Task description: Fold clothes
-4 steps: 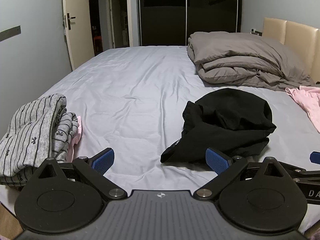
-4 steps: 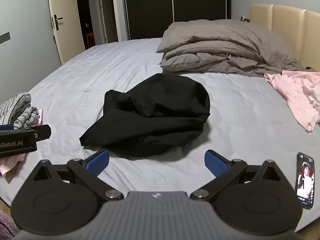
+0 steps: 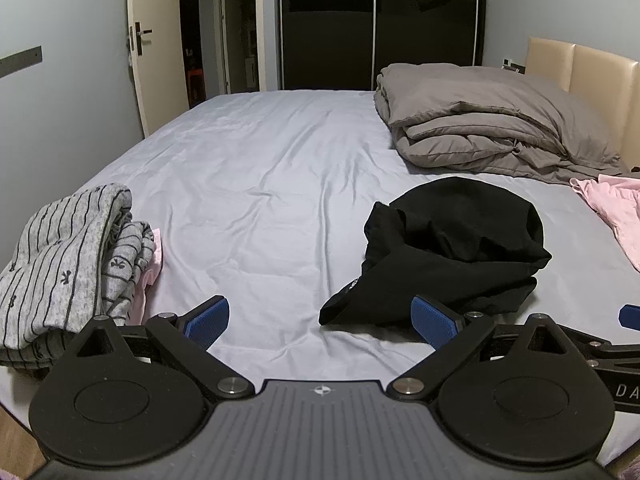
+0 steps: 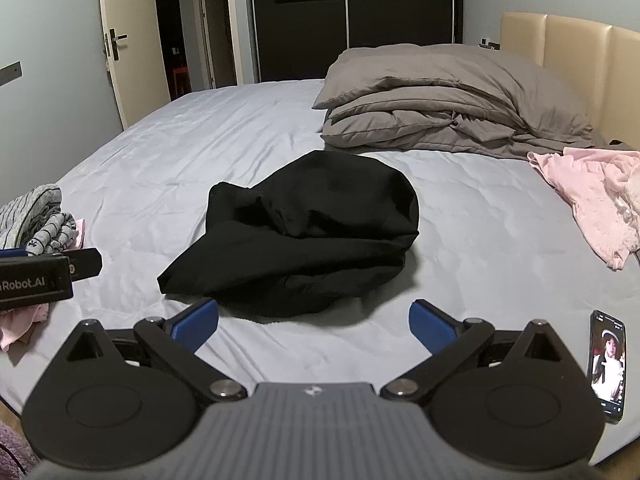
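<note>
Left gripper [image 3: 320,318] jaws spread wide, nothing between the blue pads [image 3: 208,316], hovering over bare bed sheet [image 3: 260,200]. Right gripper [image 4: 314,320] same: fully spread, empty. Crumpled black garment [image 4: 304,232] sits at 12 o'clock just ahead of the right gripper (1 o'clock from the left one), untouched. Folded striped grey clothes [image 3: 64,268] at 9 o'clock by the bed edge. Pink garment [image 4: 592,200] at 2 o'clock, grey duvet [image 4: 448,104] beyond at 1 o'clock. Phone [image 4: 608,364] at 3 o'clock, screen lit.

Home bedroom: bed [image 3: 280,184]; wardrobe [image 3: 380,24]
</note>
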